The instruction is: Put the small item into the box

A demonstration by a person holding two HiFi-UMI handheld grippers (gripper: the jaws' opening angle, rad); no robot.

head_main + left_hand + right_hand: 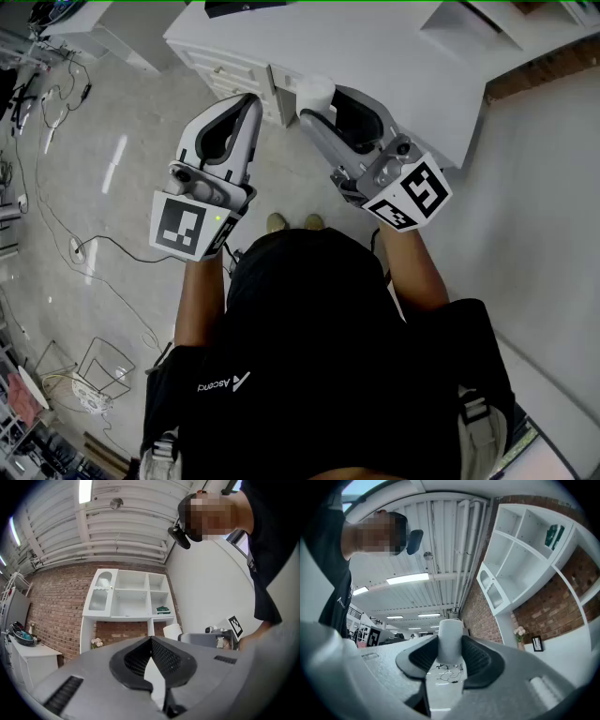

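While you stand at the white surface [394, 66], your right gripper [450, 654] has its jaws pinching a small white cylinder [450, 632], held at the surface's near edge. Left gripper [151, 640]: jaws pressed together, raised beside the surface's drawers [230, 70].

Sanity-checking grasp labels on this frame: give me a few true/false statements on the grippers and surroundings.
1. The right gripper clamps a small white cylinder. True.
2. The left gripper holds a green item. False: its jaws are together with nothing between them.
3. A white shelf unit stands against a brick wall. True.
4. The small white cylinder lies inside a box. False: it sits between the right gripper's jaws.
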